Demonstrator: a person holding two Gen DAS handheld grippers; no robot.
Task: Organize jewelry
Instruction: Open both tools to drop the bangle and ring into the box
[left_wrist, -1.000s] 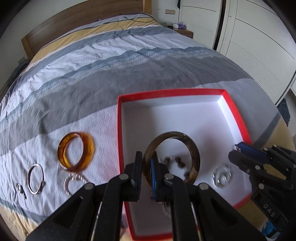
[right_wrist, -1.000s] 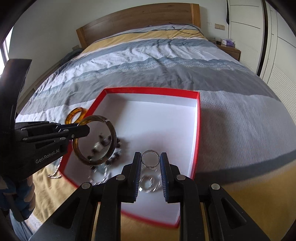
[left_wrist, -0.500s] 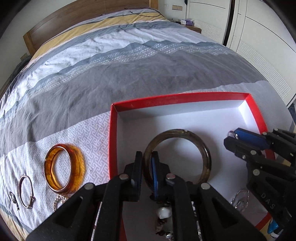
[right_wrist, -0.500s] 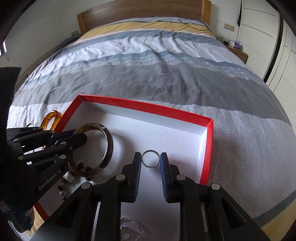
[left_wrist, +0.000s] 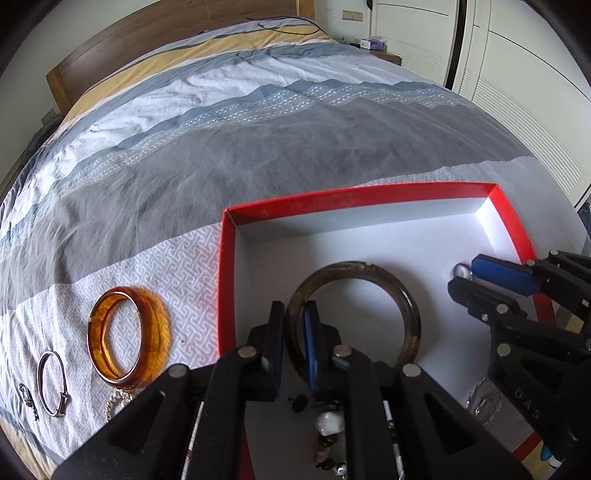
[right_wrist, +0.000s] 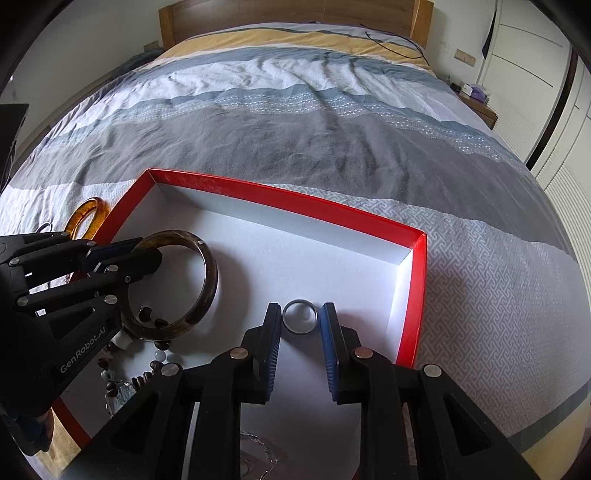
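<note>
Over the white floor of the red box (left_wrist: 226, 280), my left claw (left_wrist: 294, 321) is clamped narrow on the rim of the dark brown bangle (left_wrist: 408, 314), one finger inside the hoop and one outside; from the right wrist view the same bangle (right_wrist: 207, 280) hangs tilted above a heap of beads (right_wrist: 147, 369) in the box's near left corner. My right claw (right_wrist: 300, 320) sits further right over the box floor with a small silver ring (right_wrist: 300, 316) between its fingers; I cannot tell whether the pads actually touch it, as thin gaps seem to show on both sides. Outside the box, on the patterned bedspread (left_wrist: 177, 266), an amber bangle (left_wrist: 127, 341) lies just beside the left wall, with a thin silver bracelet (left_wrist: 51, 384) beyond it and a small dark piece (left_wrist: 27, 400) near the edge of the view
</note>
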